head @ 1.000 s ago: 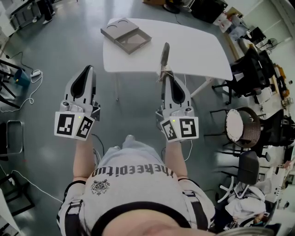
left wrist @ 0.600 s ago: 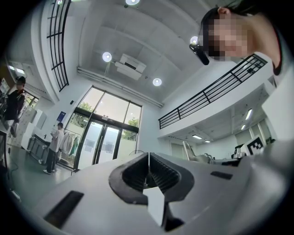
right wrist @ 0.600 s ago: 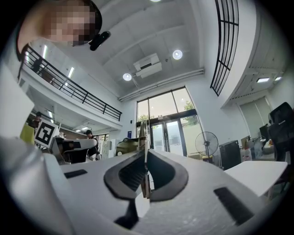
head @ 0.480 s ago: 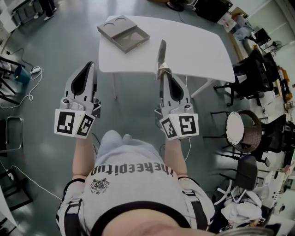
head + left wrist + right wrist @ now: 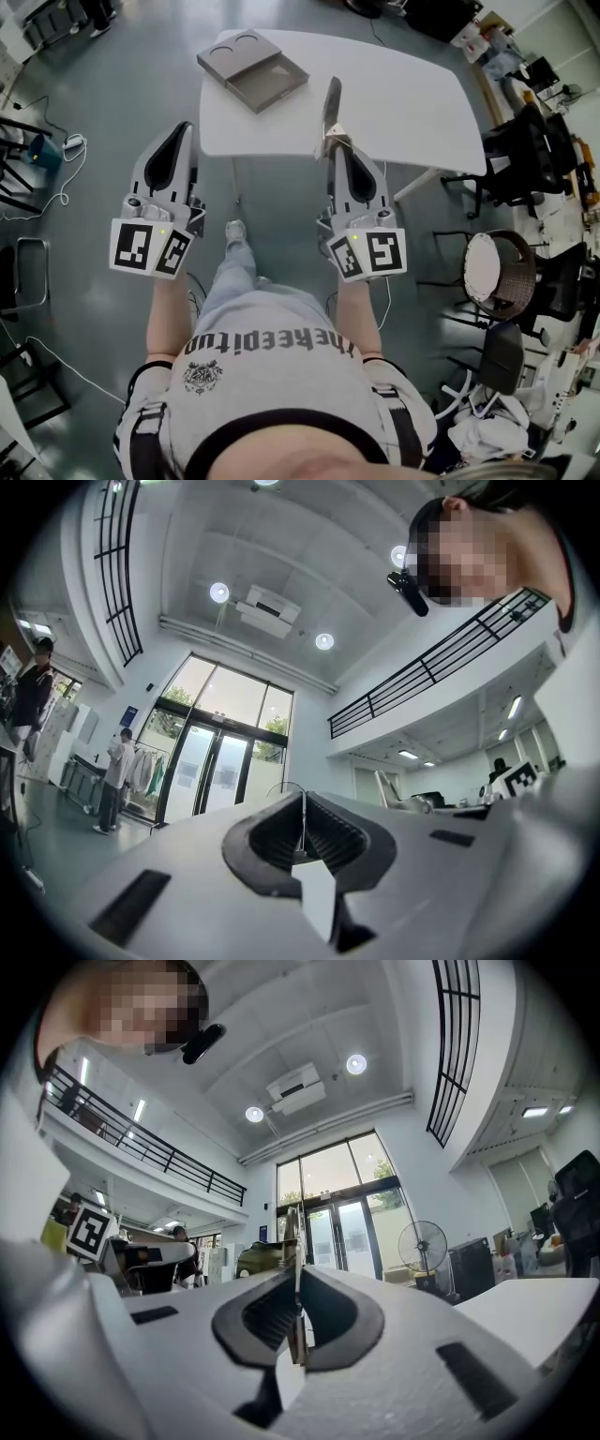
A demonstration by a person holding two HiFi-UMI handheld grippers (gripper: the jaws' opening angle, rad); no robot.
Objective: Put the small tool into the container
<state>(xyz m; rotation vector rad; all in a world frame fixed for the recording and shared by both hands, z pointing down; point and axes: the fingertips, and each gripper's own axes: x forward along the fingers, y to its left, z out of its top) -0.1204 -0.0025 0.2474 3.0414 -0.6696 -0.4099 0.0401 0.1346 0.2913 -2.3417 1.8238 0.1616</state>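
A flat grey-brown container [image 5: 253, 67] with two round hollows and one rectangular recess lies on the far left corner of the white table [image 5: 403, 94]. In the head view my right gripper [image 5: 336, 142] hangs over the table's near edge, shut on the small tool [image 5: 331, 101], a thin dark blade that sticks out ahead of the jaws. The right gripper view shows the tool [image 5: 292, 1241] edge-on, clamped in the right gripper [image 5: 297, 1330]. My left gripper [image 5: 180, 131] hovers over the floor, left of the table. The left gripper [image 5: 302, 841] is shut with nothing in it.
Office chairs and a round wicker seat [image 5: 495, 265] crowd the right side. Cables [image 5: 56, 197] and a black frame lie on the grey floor at the left. The person's foot [image 5: 234, 232] is on the floor between the grippers.
The person has stepped forward: a leg and shoe now show between the grippers. Both grippers keep their pose, and the tool stays clamped.
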